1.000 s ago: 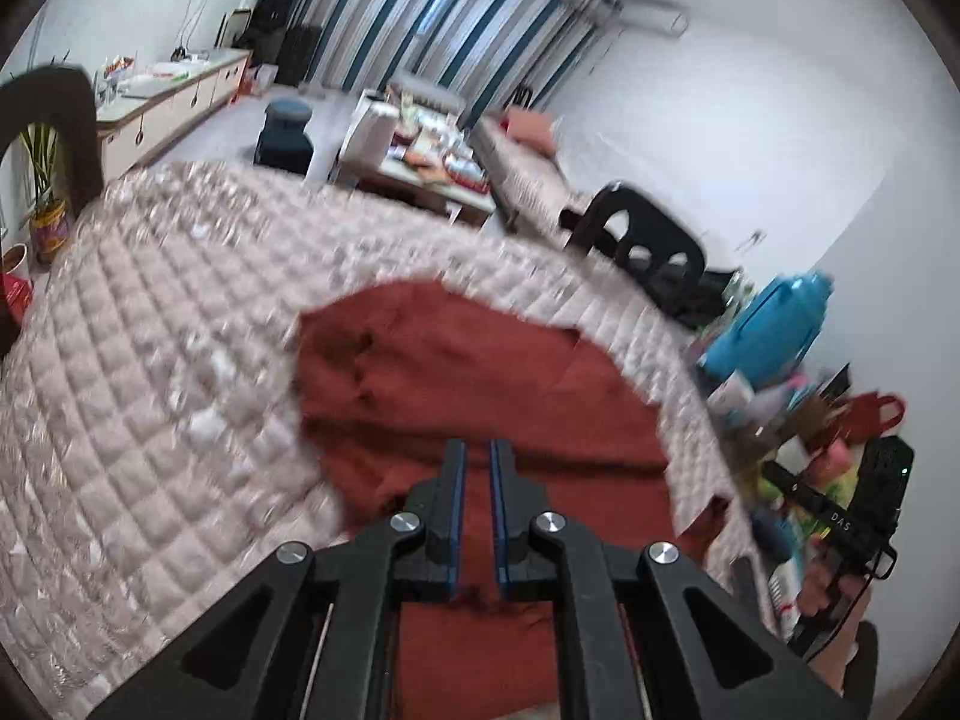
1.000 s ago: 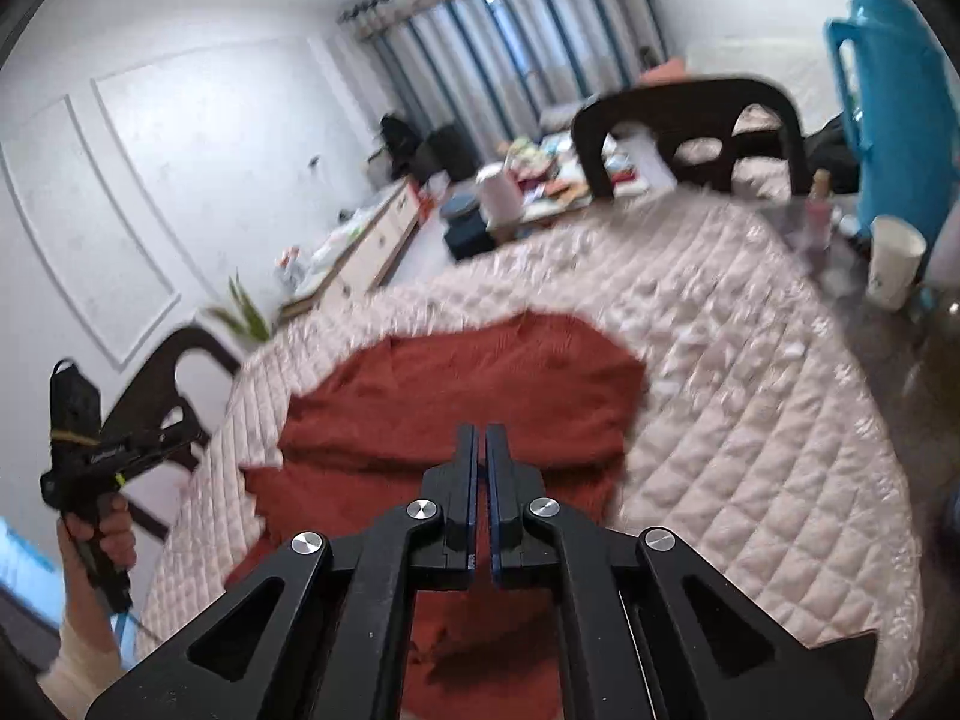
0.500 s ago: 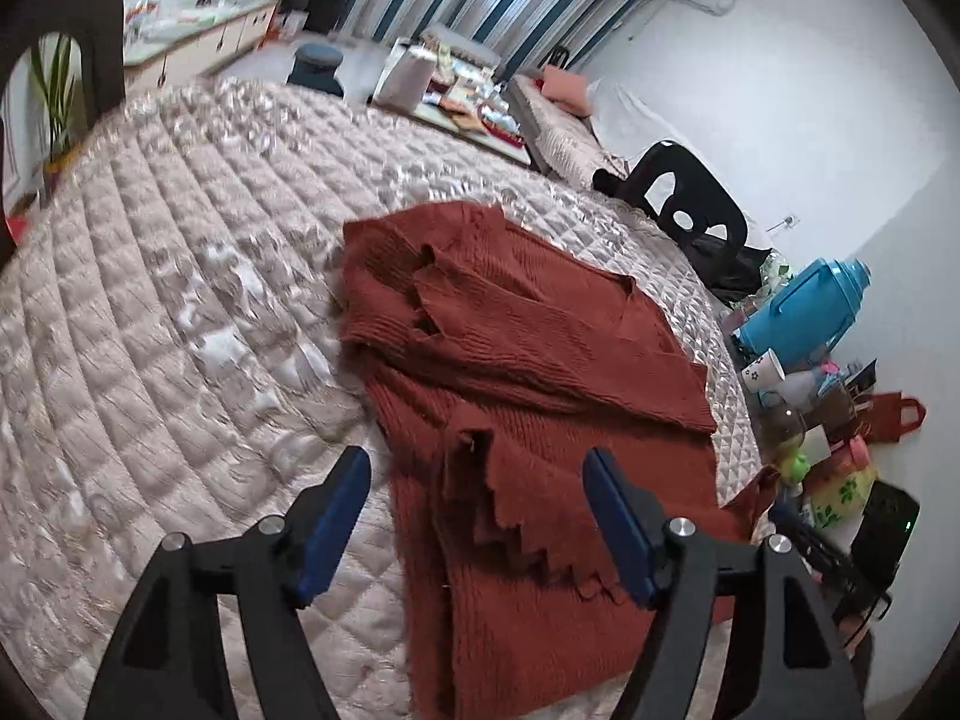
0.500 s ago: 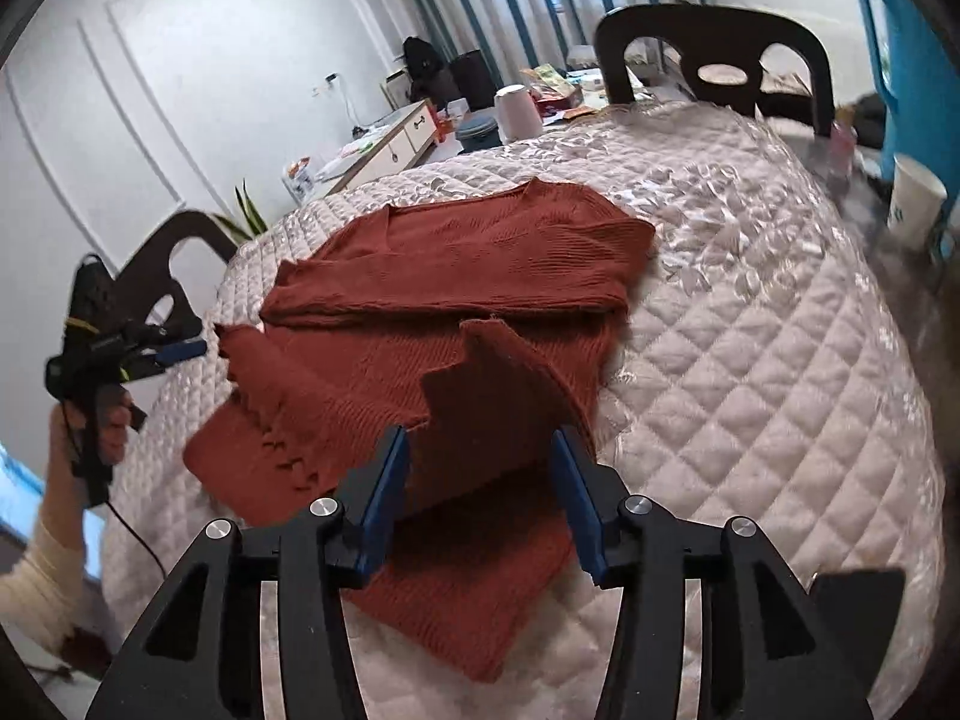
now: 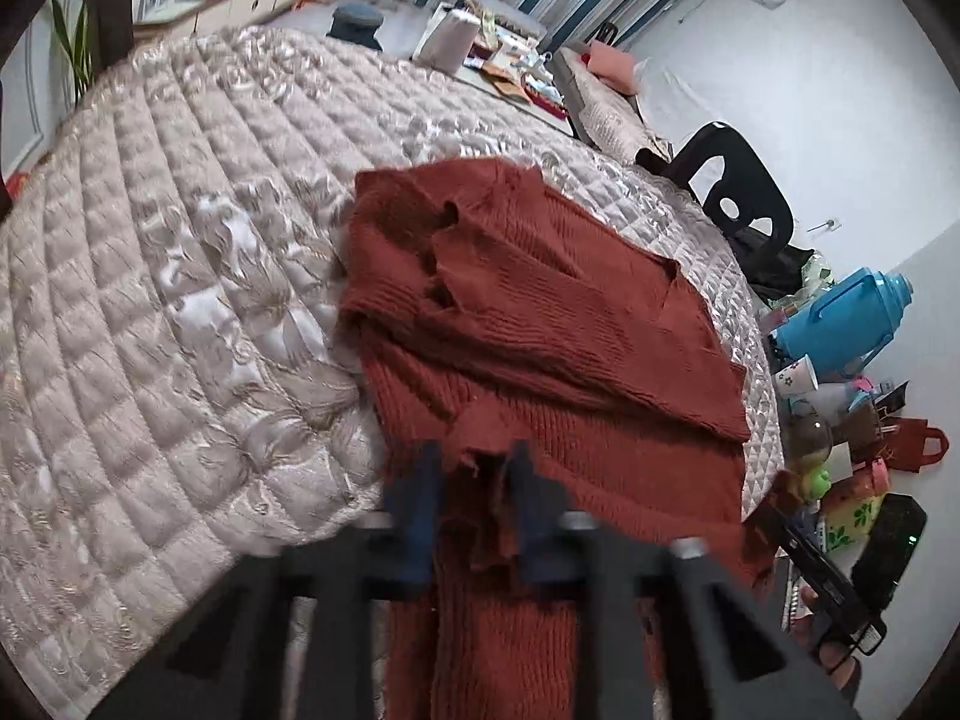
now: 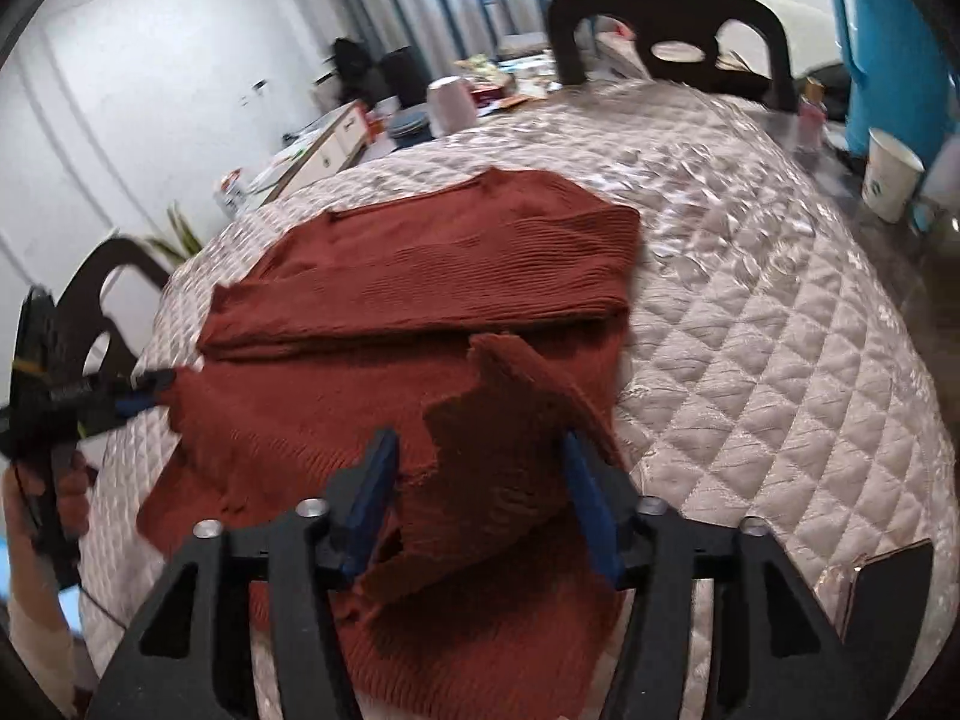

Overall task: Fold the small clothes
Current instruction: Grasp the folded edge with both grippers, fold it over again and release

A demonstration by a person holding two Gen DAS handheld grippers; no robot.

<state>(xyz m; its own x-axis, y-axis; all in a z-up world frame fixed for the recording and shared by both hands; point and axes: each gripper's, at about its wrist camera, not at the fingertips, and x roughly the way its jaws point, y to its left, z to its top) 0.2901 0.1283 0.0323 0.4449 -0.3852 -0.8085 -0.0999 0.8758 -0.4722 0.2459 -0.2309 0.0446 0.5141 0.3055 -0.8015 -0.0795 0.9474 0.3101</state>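
Note:
A rust-red knitted sweater lies on the quilted table cover, its sleeves folded across the body; it also shows in the right wrist view. My left gripper is blurred, its jaws partly apart with a ragged corner of the sweater's hem between them. My right gripper is open, jaws wide, with a raised flap of the hem standing between them, not pinched. The left gripper also shows at the sweater's left edge in the right wrist view.
The pinkish quilted cover spreads over a round table. A blue thermos, paper cup and small clutter stand at the table's right side. Dark chairs stand at the far edge and the left. A phone lies near right.
Both grippers were shut on the sweater one second ago, then opened and released it. Since half a second ago the left jaws have narrowed around the hem corner; the right stays open, closer to the flap.

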